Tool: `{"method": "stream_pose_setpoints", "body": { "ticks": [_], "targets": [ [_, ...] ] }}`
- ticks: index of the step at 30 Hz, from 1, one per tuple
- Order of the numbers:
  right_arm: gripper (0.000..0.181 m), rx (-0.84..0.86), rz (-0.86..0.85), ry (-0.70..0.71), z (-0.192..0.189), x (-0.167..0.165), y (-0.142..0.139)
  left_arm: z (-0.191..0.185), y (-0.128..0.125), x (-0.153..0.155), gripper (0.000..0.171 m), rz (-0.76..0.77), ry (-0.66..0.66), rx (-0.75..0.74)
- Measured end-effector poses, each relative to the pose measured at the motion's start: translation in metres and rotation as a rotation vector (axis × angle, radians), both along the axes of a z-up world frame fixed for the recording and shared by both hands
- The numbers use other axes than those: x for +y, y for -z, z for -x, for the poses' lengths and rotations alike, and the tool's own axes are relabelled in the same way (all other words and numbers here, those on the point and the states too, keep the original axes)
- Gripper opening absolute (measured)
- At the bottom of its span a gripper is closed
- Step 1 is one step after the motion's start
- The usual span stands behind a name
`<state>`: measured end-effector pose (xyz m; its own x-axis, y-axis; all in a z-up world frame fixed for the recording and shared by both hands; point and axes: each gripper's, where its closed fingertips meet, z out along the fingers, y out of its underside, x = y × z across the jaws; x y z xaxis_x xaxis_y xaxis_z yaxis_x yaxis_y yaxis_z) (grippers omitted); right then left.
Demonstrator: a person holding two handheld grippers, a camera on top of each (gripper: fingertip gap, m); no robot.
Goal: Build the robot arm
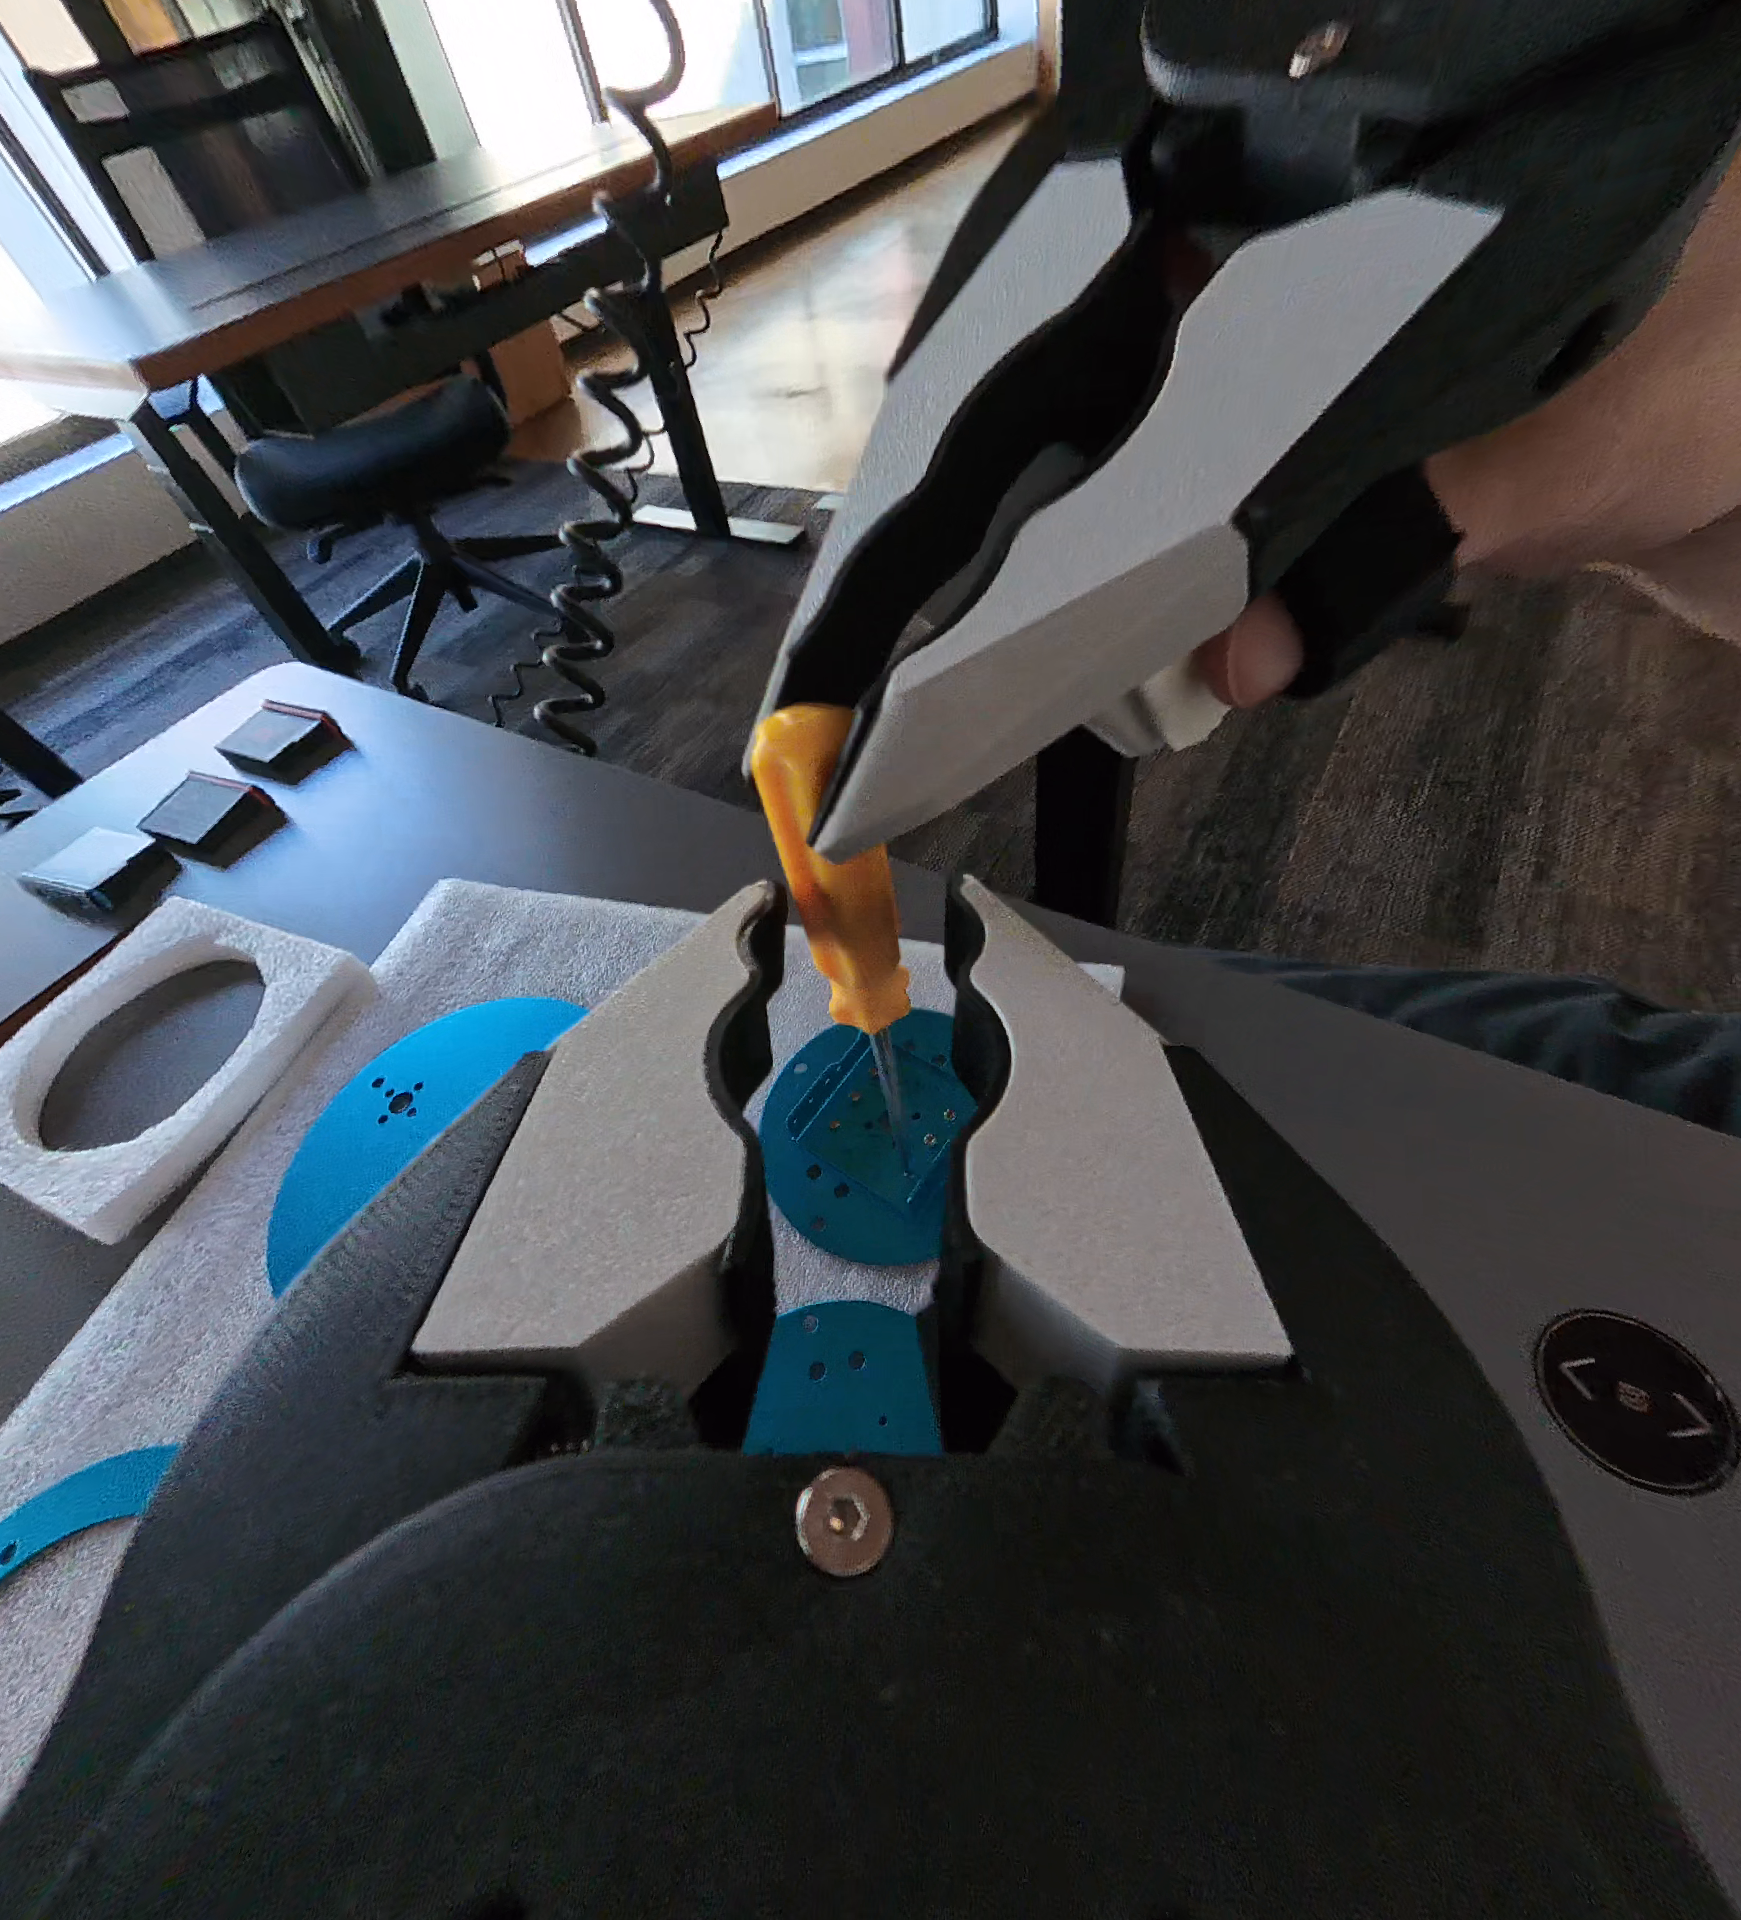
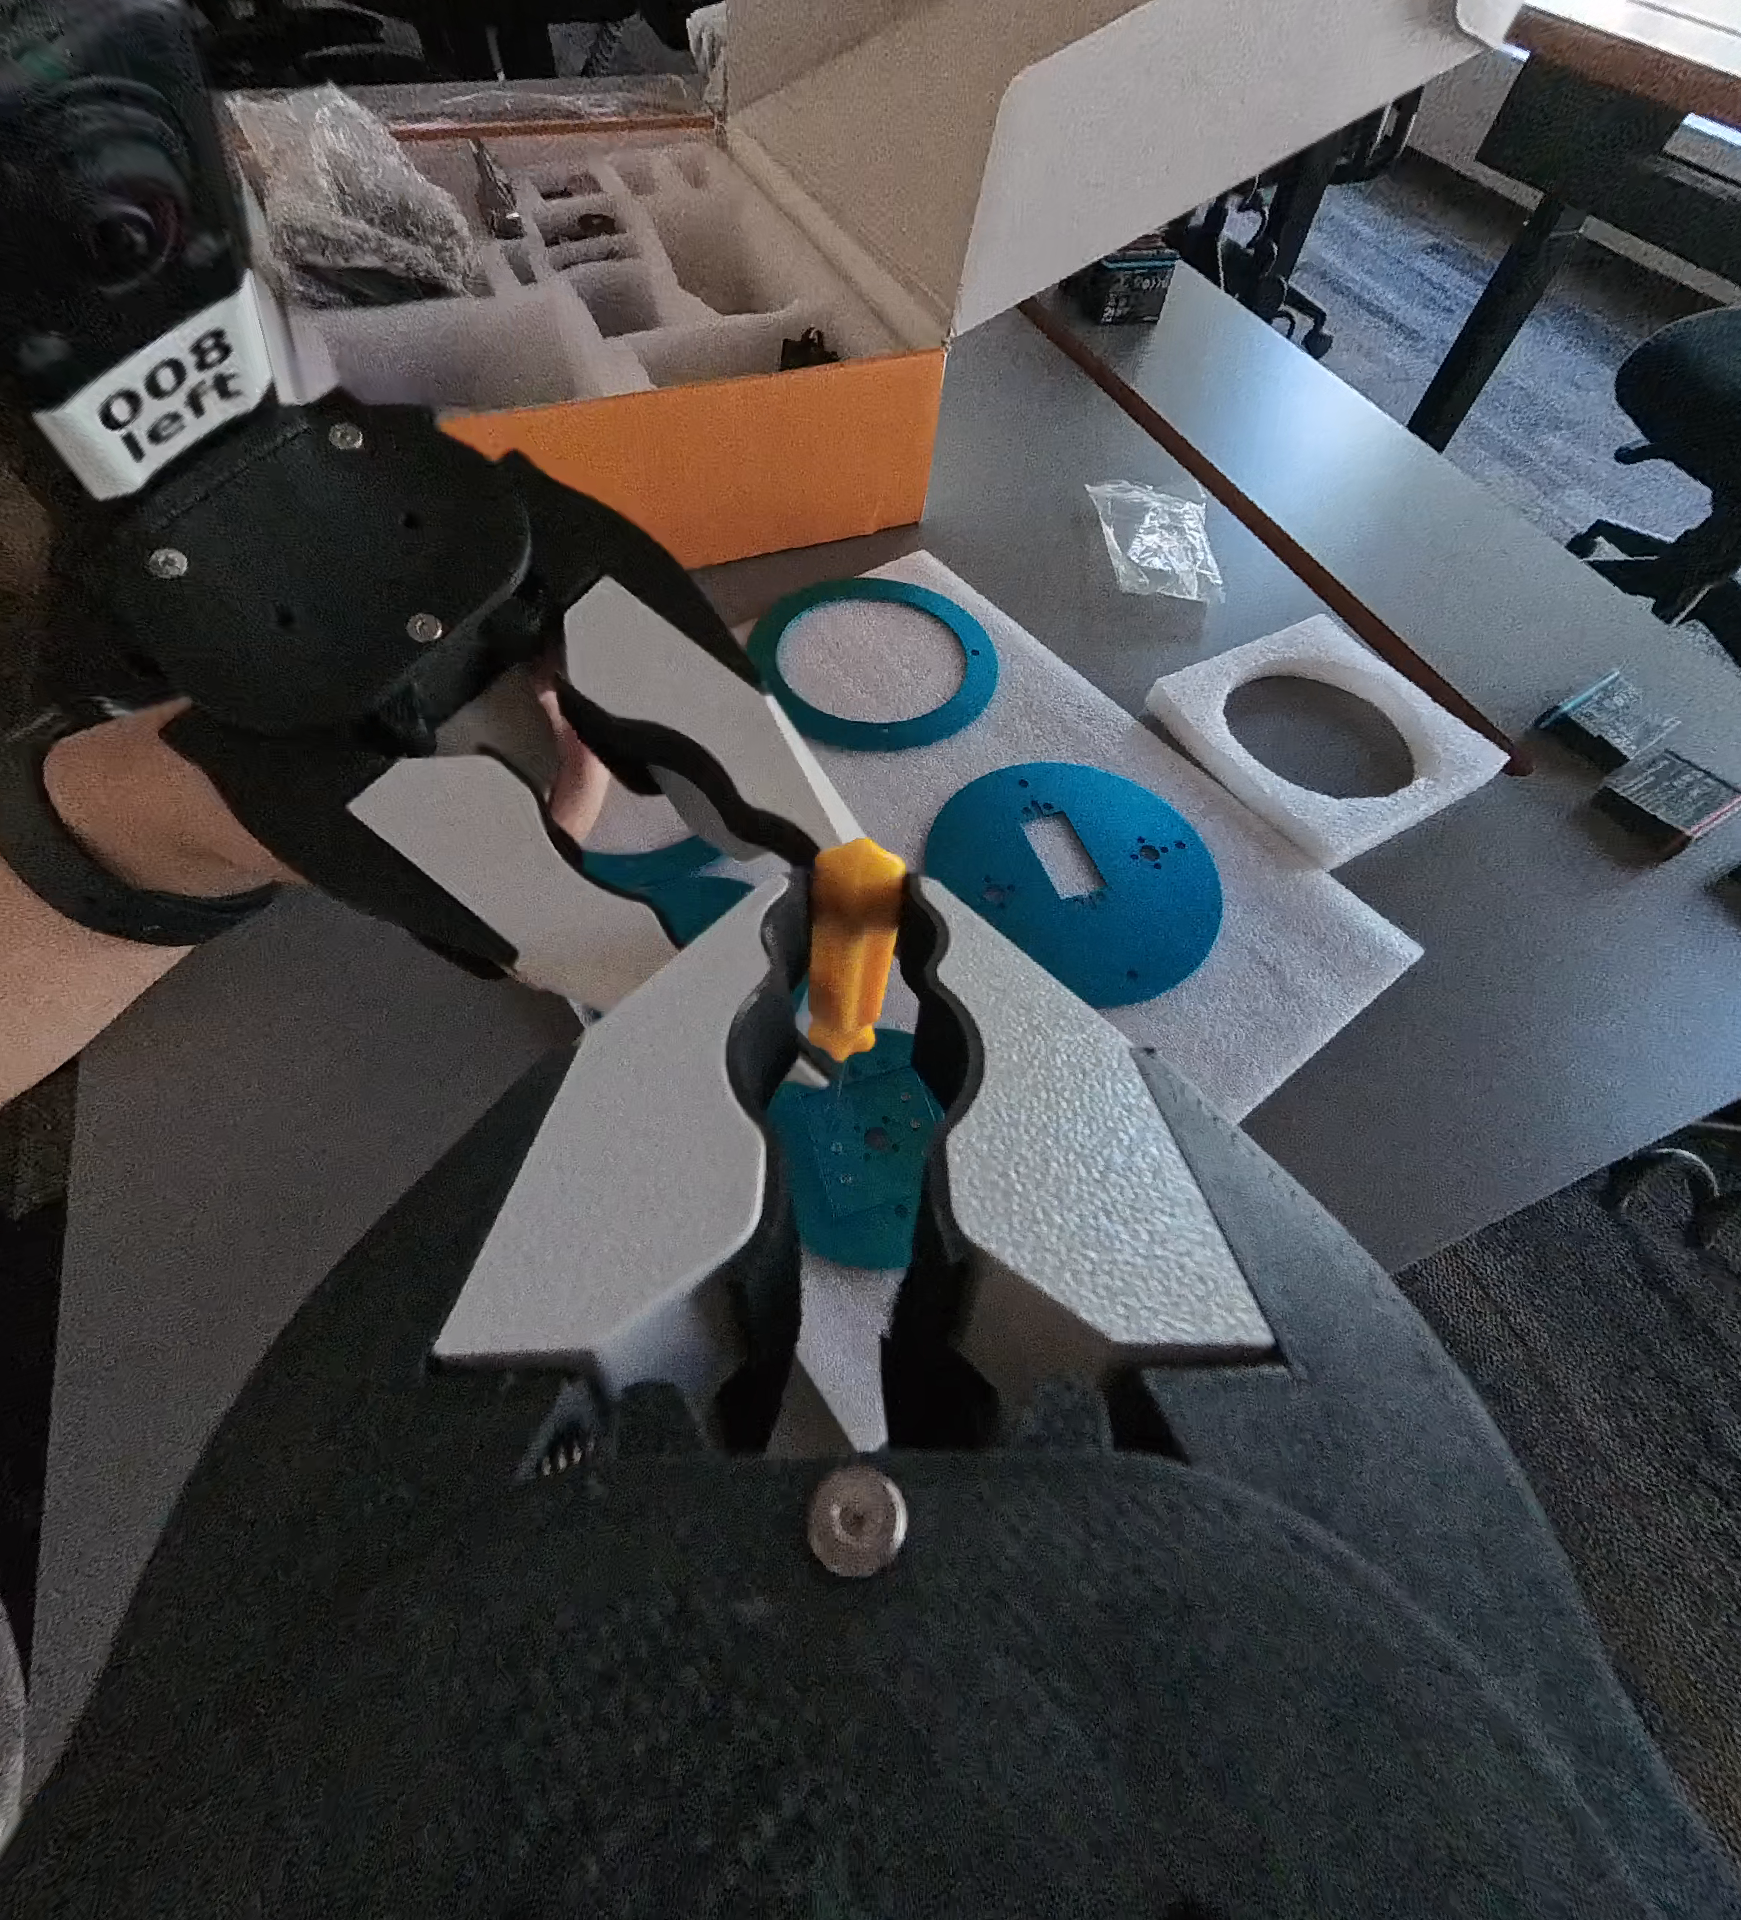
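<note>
My right gripper (image 2: 852,885) is shut on the orange handle of a small screwdriver (image 2: 845,966). It holds the screwdriver nearly upright, blade tip down on a blue bracket on a small blue disc (image 2: 855,1174). In the left wrist view the right gripper (image 1: 806,795) comes in from the upper right with the screwdriver (image 1: 840,914). My left gripper (image 1: 866,914) is open, its fingers on either side of the screwdriver shaft and over the small disc (image 1: 845,1195). It also shows from the side in the right wrist view (image 2: 679,904). I cannot tell whether it touches the disc.
A white foam sheet (image 2: 1261,935) carries a large blue disc with a rectangular cutout (image 2: 1074,894) and a blue ring (image 2: 871,665). A foam block with an oval hole (image 2: 1323,738), several small black boxes (image 2: 1666,800), a plastic bag (image 2: 1157,540) and an open orange box (image 2: 720,457) stand around. My two grippers' fingertips are within a few centimetres of each other.
</note>
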<state>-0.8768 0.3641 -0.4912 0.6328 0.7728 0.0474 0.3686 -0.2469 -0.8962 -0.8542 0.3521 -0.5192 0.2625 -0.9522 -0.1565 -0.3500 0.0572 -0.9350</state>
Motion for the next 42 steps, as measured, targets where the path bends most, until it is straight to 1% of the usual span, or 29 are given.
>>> {"method": "stream_pose_setpoints", "body": {
  "ticks": [2, 4, 5, 7, 8, 9, 12, 14, 16, 18, 20, 21, 23, 25, 26, 28, 30, 31, 32, 34, 37, 40, 42],
  "targets": [
    [0.017, 0.000, 0.016, 0.000, 0.003, 0.001, 0.000, -0.002, 0.003, 0.007, 0.018, -0.033, -0.045, -0.017],
    [0.016, -0.002, 0.021, 0.001, 0.002, 0.002, 0.000, -0.003, 0.002, 0.006, 0.016, 0.007, -0.036, -0.059],
    [0.016, -0.018, 0.028, -0.029, 0.002, 0.000, 0.000, -0.003, 0.002, 0.004, 0.016, 0.033, -0.013, -0.081],
    [0.019, -0.116, 0.024, -0.145, 0.002, -0.005, 0.000, -0.003, 0.002, 0.001, 0.015, 0.038, 0.014, -0.095],
    [0.027, -0.171, 0.005, -0.201, 0.001, -0.006, -0.001, -0.003, 0.002, 0.001, 0.016, 0.033, 0.017, -0.091],
    [0.030, -0.223, -0.020, -0.253, 0.000, -0.006, -0.002, -0.004, 0.002, 0.001, 0.016, 0.035, 0.023, -0.092],
    [0.022, -0.347, -0.086, -0.437, 0.004, -0.013, -0.007, -0.004, 0.002, 0.000, 0.016, 0.035, 0.035, -0.095],
    [0.020, -0.425, -0.069, -0.503, 0.004, -0.014, -0.002, -0.005, 0.002, -0.001, 0.016, 0.028, 0.042, -0.091],
    [0.019, -0.444, -0.037, -0.518, 0.004, -0.014, -0.001, -0.005, 0.002, -0.002, 0.015, 0.027, 0.044, -0.093],
    [0.018, -0.433, 0.013, -0.495, 0.003, -0.014, 0.000, -0.005, 0.002, -0.003, 0.015, 0.029, 0.052, -0.101],
    [0.018, -0.399, 0.050, -0.404, 0.004, -0.010, 0.000, -0.004, 0.002, 0.000, 0.017, 0.029, 0.026, -0.103],
    [0.018, -0.368, 0.077, -0.324, 0.003, -0.006, 0.001, -0.004, 0.003, 0.002, 0.018, 0.034, 0.007, -0.103],
    [0.016, -0.265, 0.167, -0.195, 0.005, -0.006, 0.002, -0.004, 0.004, 0.003, 0.017, 0.031, -0.003, -0.107],
    [0.016, -0.235, 0.167, -0.129, 0.003, -0.005, 0.002, -0.005, 0.004, 0.002, 0.017, 0.035, -0.002, -0.105],
    [0.017, -0.249, 0.156, -0.123, 0.003, -0.007, 0.002, -0.005, 0.005, 0.001, 0.017, 0.038, 0.009, -0.105],
    [0.017, -0.330, 0.108, -0.193, 0.002, -0.008, 0.001, -0.006, 0.005, 0.000, 0.017, 0.046, 0.027, -0.108],
    [0.022, -0.363, 0.033, -0.292, 0.005, -0.007, -0.005, -0.007, 0.005, 0.000, 0.017, 0.051, 0.033, -0.111],
    [0.017, -0.378, 0.034, -0.365, 0.006, -0.011, -0.004, -0.007, 0.005, -0.001, 0.017, 0.052, 0.040, -0.113],
    [0.017, -0.392, 0.034, -0.406, 0.006, -0.012, -0.004, -0.007, 0.005, -0.001, 0.016, 0.051, 0.040, -0.115],
    [0.017, -0.416, 0.047, -0.454, 0.006, -0.013, -0.003, -0.007, 0.005, -0.001, 0.017, 0.049, 0.043, -0.115],
    [0.019, -0.520, 0.014, -0.536, 0.003, -0.015, -0.001, -0.007, 0.005, -0.001, 0.017, 0.051, 0.050, -0.117],
    [0.019, -0.579, 0.054, -0.568, 0.002, -0.015, 0.000, -0.007, 0.005, -0.001, 0.016, 0.046, 0.045, -0.116],
    [0.019, -0.606, 0.069, -0.560, 0.003, -0.014, 0.001, -0.006, 0.005, -0.001, 0.016, 0.055, 0.049, -0.122]
  ]
}}
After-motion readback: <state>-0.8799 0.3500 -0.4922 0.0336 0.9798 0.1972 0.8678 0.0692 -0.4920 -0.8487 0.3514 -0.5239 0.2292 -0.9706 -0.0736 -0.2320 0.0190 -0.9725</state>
